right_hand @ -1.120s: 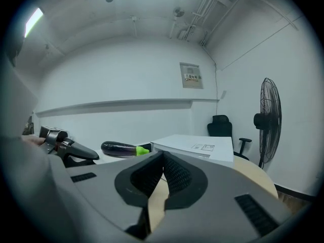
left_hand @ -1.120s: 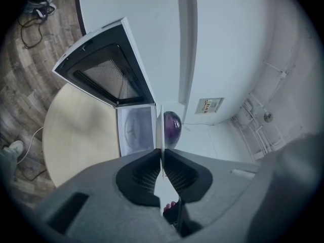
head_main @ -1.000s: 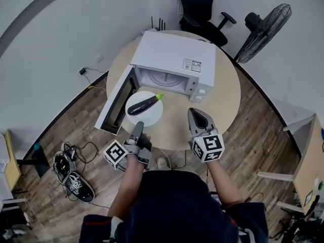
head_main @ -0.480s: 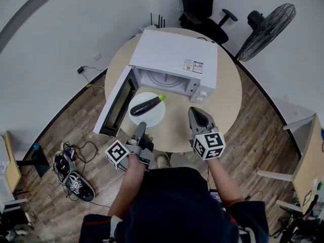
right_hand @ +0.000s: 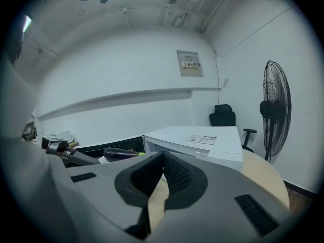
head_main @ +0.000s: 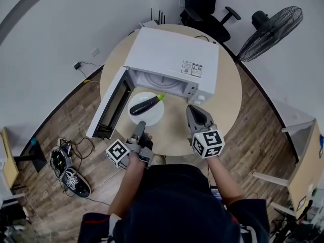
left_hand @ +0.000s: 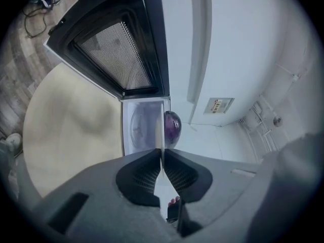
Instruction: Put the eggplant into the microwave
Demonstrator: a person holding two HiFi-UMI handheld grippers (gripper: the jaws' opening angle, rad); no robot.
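Observation:
A dark purple eggplant [head_main: 146, 105] with a green stem lies on a white plate [head_main: 152, 117] just in front of the white microwave [head_main: 174, 54]. The microwave's door [head_main: 111, 105] hangs open to the left. My left gripper [head_main: 140, 126] is shut on the plate's near rim. In the left gripper view the plate's rim [left_hand: 162, 135] shows edge-on between the jaws, with the eggplant [left_hand: 172, 127] beyond it and the door [left_hand: 119, 54] above. My right gripper [head_main: 194, 111] hovers to the right of the plate, shut and holding nothing. In the right gripper view the eggplant [right_hand: 121, 154] lies left of the microwave [right_hand: 202, 138].
The microwave stands on a round beige table [head_main: 225, 97]. Behind the table are a black office chair [head_main: 202, 6] and a standing fan [head_main: 271, 27]. Shoes and cables [head_main: 68, 171] lie on the wood floor at the left. A desk corner [head_main: 306, 161] is at the right.
Both grippers have edged forward toward the microwave, and the plate with the eggplant has come closer to the open cavity.

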